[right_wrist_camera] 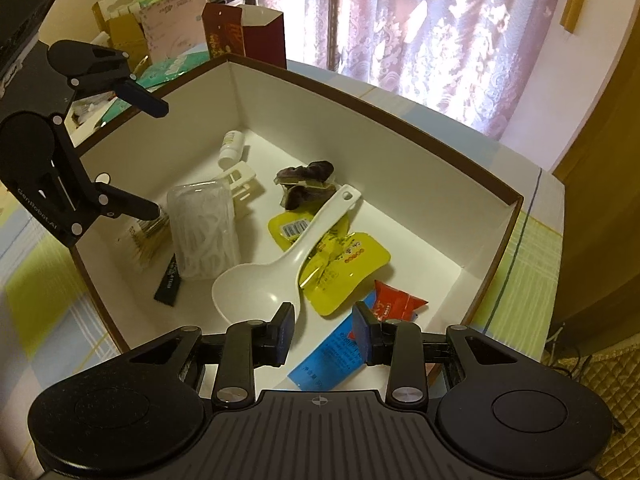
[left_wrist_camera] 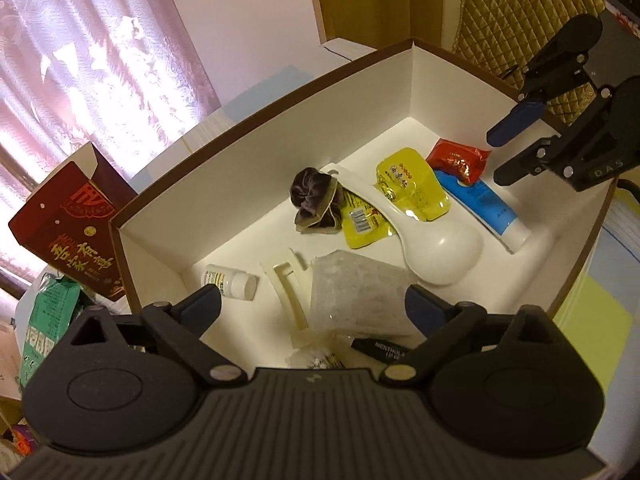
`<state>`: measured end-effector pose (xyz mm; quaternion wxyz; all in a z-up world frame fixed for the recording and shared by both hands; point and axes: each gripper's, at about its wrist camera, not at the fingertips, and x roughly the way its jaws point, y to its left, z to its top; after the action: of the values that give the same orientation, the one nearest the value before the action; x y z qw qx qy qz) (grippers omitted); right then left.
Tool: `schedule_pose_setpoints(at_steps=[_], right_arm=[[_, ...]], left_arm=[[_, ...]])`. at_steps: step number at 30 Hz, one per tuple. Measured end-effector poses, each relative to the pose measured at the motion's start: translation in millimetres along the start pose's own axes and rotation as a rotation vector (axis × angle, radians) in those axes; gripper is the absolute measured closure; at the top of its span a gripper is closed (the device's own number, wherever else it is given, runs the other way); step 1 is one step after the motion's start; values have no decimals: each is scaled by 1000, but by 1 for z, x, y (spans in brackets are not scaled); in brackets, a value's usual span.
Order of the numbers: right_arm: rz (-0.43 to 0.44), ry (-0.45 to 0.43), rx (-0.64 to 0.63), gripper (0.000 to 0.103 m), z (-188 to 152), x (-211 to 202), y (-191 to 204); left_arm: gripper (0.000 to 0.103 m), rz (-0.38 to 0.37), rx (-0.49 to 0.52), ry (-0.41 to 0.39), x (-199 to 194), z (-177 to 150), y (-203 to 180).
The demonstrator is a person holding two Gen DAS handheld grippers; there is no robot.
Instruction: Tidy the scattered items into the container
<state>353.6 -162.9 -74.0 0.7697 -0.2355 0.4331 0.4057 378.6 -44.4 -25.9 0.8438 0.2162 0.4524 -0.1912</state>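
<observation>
While both grippers hang over it, the box point(left_wrist_camera: 412, 80) with brown outside and white inside sits open on a table covered by a pale checked cloth point(right_wrist_camera: 520, 264).

Counted inside: one white rice spoon point(right_wrist_camera: 276, 264), one dark velvet scrunchie point(left_wrist_camera: 314, 200), two yellow sachets point(right_wrist_camera: 348, 268), one red sachet point(left_wrist_camera: 458, 162), one blue-and-white tube point(left_wrist_camera: 486, 208), one small white bottle point(left_wrist_camera: 234, 284), one cream plastic clip point(left_wrist_camera: 286, 292), one clear box of floss picks point(right_wrist_camera: 204, 228) and one black stick point(right_wrist_camera: 168, 284) marked as menthol lip balm. The spoon lies across the sachets, its handle tip beside the scrunchie.

The left gripper point(left_wrist_camera: 312, 308) has its jaws wide apart and empty, above the clear box. The right gripper point(right_wrist_camera: 324, 332) also has its jaws apart, holding nothing, over the blue tube.

Only the right wrist view shows a bundle of thin sticks point(right_wrist_camera: 146, 240) in a clear wrapper against the box wall, and clutter of paper packs behind the box. Only the left wrist view shows a quilted chair back point(left_wrist_camera: 516, 12) beyond it. Both show one red carton point(left_wrist_camera: 68, 232) with gold characters standing just outside the box.
</observation>
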Motion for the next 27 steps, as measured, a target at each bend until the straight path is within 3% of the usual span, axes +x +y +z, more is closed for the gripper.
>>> schedule_pose_setpoints(at_steps=[2,3,4,6,19,27], right_arm=[[-7,4,-8,63,-1,0,2],[-14,4,-9,39,-2,0,3],[-30,-4,-7,0,-3,-1,5],[-55,-63,-20,0,-7,-9,10],[-73,-143,90,0,-13,-29,31],[-210,-210,176,0,-26,-43,57]], left_arm=[[6,11,-9,6,-2,0,-2],[6,15,-17,7,-3,0,-3],[5,18,-28,8,-5,0,-3],[5,31,-53,6,-9,-1,-4],[3,95,-195,-63,-48,-6,-18],[1,164,-267,-159,-78,-19,-29]])
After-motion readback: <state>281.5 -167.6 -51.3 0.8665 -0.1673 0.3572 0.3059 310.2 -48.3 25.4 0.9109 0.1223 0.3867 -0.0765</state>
